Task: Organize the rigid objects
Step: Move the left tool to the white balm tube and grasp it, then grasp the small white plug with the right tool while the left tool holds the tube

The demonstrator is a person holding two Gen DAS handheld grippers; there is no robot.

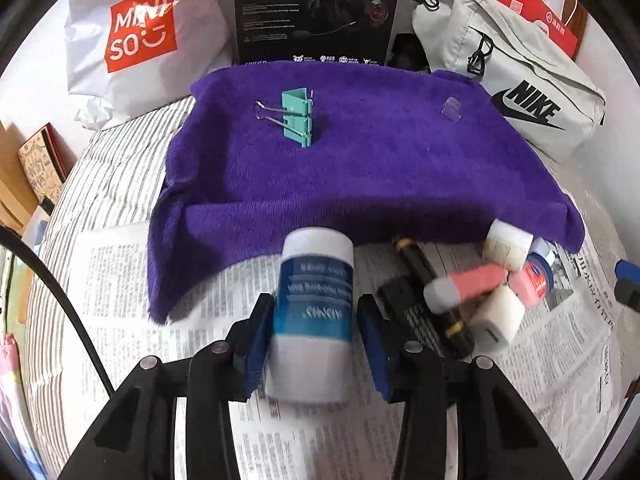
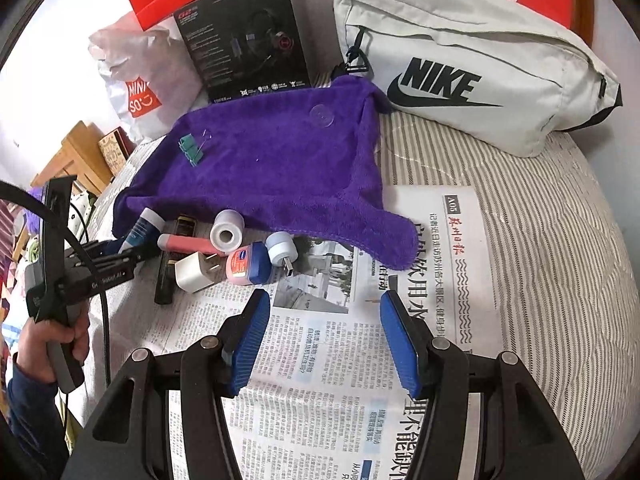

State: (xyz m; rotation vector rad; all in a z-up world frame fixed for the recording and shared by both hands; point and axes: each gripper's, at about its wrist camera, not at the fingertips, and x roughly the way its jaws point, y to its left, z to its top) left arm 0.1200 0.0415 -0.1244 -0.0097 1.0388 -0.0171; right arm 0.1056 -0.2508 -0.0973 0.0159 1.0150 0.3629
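A blue-and-white bottle [image 1: 314, 304] lies on the newspaper [image 1: 200, 320] between the fingers of my left gripper [image 1: 315, 300]. The left pad touches its side and a thin gap shows at the right pad. In the right wrist view the bottle [image 2: 140, 232] sticks out ahead of the left gripper [image 2: 120, 256], which a hand holds. My right gripper [image 2: 326, 300] stands open over the newspaper [image 2: 320, 360] with nothing between its fingers. A pile ahead of it holds a pink tube [image 2: 188, 244], a white charger [image 2: 194, 270], a small pink jar [image 2: 248, 264] and a white roll [image 2: 227, 227].
A purple towel [image 1: 360, 160] carries a teal binder clip [image 1: 298, 118] and a clear disc [image 1: 451, 109]. A black bar [image 2: 172, 264] lies in the pile. Behind stand a white shopping bag [image 1: 140, 40], a black headset box [image 1: 316, 12] and a grey Nike bag [image 2: 460, 72].
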